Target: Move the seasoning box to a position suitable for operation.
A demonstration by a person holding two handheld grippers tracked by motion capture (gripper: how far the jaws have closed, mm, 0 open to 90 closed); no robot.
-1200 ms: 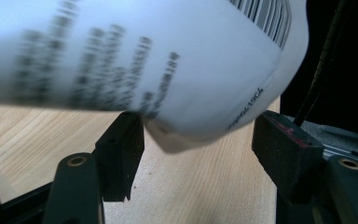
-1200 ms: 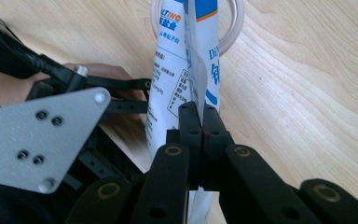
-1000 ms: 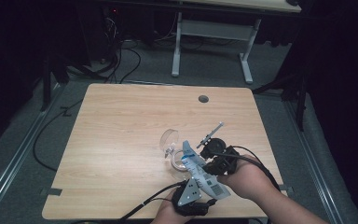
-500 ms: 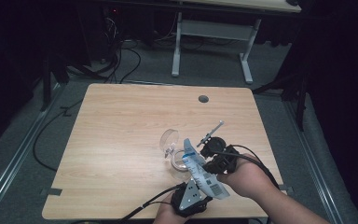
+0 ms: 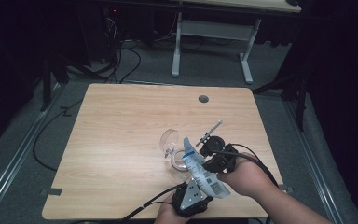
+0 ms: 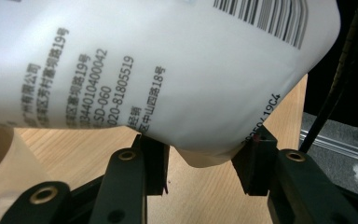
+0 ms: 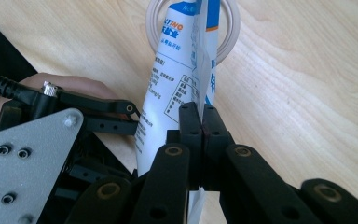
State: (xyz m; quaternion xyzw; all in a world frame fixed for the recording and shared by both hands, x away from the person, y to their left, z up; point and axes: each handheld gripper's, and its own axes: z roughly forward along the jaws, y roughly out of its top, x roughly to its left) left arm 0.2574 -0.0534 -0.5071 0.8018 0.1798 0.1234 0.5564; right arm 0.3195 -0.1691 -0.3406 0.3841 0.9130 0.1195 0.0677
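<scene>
Both grippers work one white pouch [image 5: 204, 171] near the front edge of the table [image 5: 121, 130], over a clear glass cup [image 5: 177, 149] lying beside it.

Right gripper [image 7: 201, 116]: jaws pressed together on the flat seam edge of the pouch, thin film pinched between the pads. The right hand [image 5: 244, 176] comes in from the right.

Left gripper [image 6: 200, 158]: jaws have just been closing, with the bulging bottom of the pouch between them. In the left gripper view both pads sit against the pouch's lower curve, so I read it as a light clamp on the pouch, not a full squeeze. The grey plate [image 5: 191, 196] on this gripper sits at the table's front edge.

In the right gripper view the pouch's upper end points at the cup's round rim [image 7: 154, 18]; whether it touches the rim, I cannot tell.

Risks, as I judge them:
- The left pads hold only the rounded bottom; a harder squeeze could pop the pouch out sideways.
- The right pinch is on slick film; a pull could slip it free and drop the pouch.
- The cup lies loose on its side; a nudge from the pouch could roll it away.

Against the earlier high view: hands, pouch and cup sit where they were. Only the left jaws have narrowed.
</scene>
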